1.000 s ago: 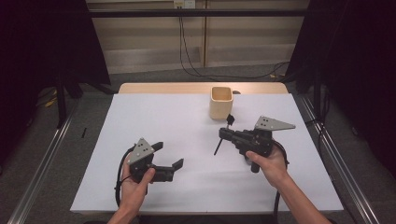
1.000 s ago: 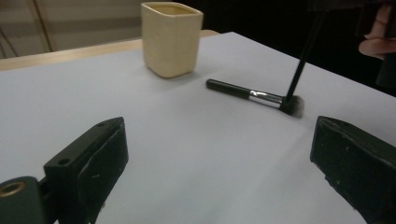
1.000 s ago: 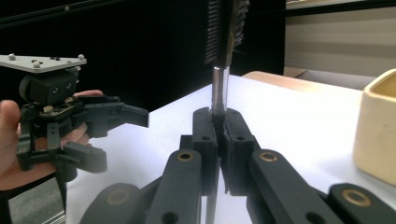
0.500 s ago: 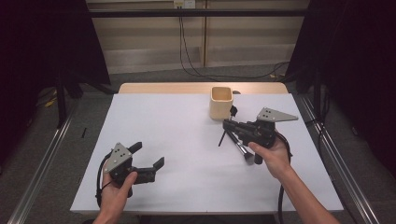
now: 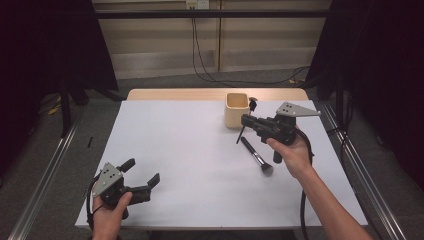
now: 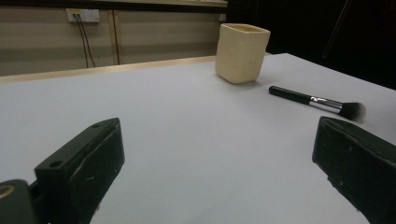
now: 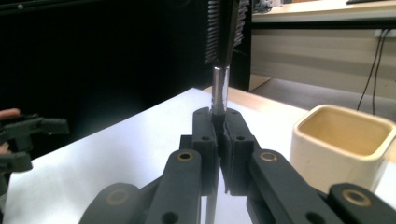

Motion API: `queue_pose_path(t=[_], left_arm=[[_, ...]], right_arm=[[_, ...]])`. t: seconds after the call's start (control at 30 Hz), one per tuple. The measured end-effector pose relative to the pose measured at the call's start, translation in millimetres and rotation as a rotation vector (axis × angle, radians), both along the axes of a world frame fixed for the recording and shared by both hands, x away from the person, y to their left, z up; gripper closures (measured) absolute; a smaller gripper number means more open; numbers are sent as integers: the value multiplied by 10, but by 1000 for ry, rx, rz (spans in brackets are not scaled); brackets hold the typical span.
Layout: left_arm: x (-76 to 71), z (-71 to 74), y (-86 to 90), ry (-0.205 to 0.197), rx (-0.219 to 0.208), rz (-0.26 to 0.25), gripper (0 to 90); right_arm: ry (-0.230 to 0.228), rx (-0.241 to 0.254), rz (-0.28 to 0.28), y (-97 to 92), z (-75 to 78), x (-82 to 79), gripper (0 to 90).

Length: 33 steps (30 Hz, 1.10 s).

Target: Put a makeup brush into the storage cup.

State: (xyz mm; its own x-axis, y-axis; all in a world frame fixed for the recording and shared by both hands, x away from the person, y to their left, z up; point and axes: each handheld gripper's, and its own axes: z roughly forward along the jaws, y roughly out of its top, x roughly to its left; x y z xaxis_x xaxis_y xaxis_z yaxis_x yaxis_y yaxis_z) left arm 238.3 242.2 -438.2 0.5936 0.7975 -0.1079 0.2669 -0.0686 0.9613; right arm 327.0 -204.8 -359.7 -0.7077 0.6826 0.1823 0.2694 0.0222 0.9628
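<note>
So, right gripper was clamped on a slim brush, jaws pressed together w/ the metal ferrule sticking up just past the fingertips in the right gripper view. Bristle end pointed up beyond the tips, handle hung down below them; in the high view the brush sat held at a tilt, lower end reaching toward the white table — whether it touched, couldn't tell. Cream cup stood just beside those fingers, on the far side in the high view; in the right gripper view the cup was to the right of the jaws, open top visible, nothing seen inside.

A 2nd brush, the black makeup brush, lay flat on the table below and near the right gripper's tips, fluffy head toward the person's right hand, not touching the cup.

Left gripper rested low near the front edge of the table in the person's left hand, jaws wide apart w/ nothing between. From its own view the fingers framed bare tabletop; the cup and makeup brush lay well ahead of the tips, off toward the right finger.
</note>
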Motion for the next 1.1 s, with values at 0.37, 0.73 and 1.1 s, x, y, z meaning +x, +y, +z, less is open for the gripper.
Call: queue_pose_path(t=[0.37,0.73,1.1], left_arm=[[67,25,74,-37,-12,58,22],[40,13,40,-35,1,35,22],[34,14,40,-37,9,25,22]], right_arm=[[-4,-11,-40,-41,98,224,858],[-9,-38,-89,-1,142,516,858],[-8,-50,-143,-11,213,778,858]])
